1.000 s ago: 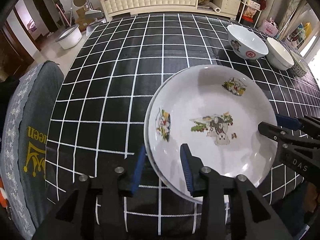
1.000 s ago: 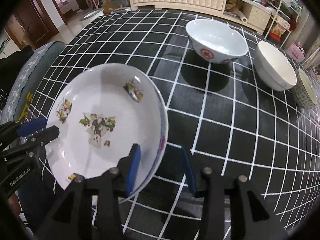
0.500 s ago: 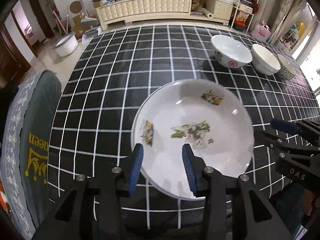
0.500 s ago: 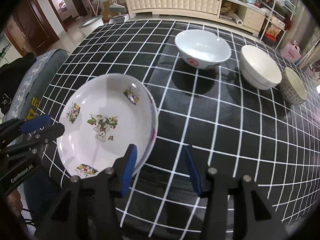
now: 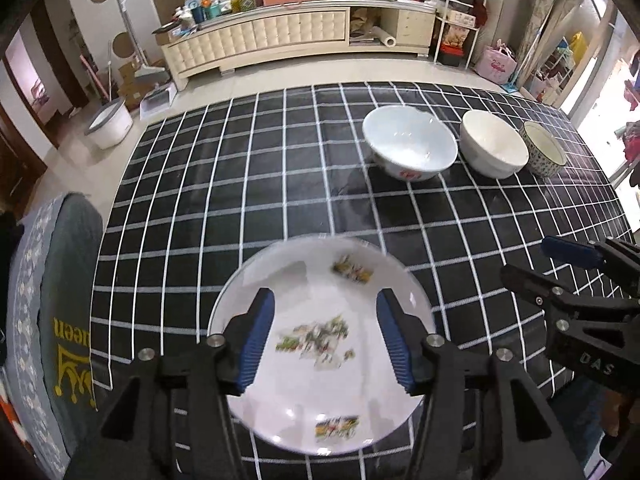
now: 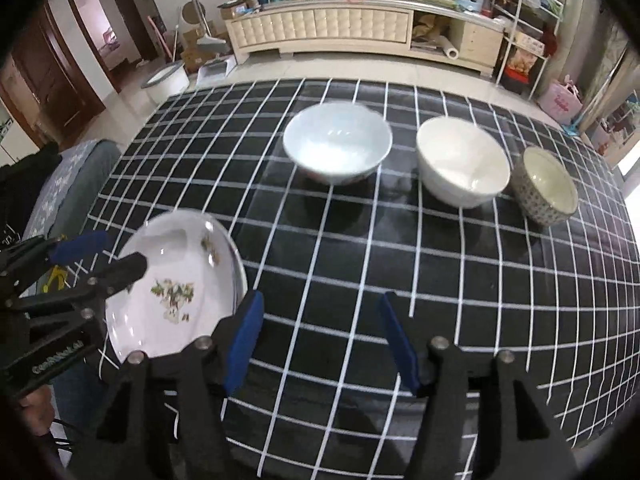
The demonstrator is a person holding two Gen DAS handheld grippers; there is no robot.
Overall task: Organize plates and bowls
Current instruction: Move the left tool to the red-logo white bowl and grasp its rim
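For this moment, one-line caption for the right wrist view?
Right gripper open above checked tablecloth; decorated plate left, three bowls behind.

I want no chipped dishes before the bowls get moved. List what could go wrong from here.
1. The plate lies near the table's front edge; a bump from the left gripper, open above it, could push it off.
2. The three bowls stand close in a row, the two on the right nearly touching; the open right gripper reaching for one may knock its neighbour.
3. Glazed rims may slip from a two-finger grip.
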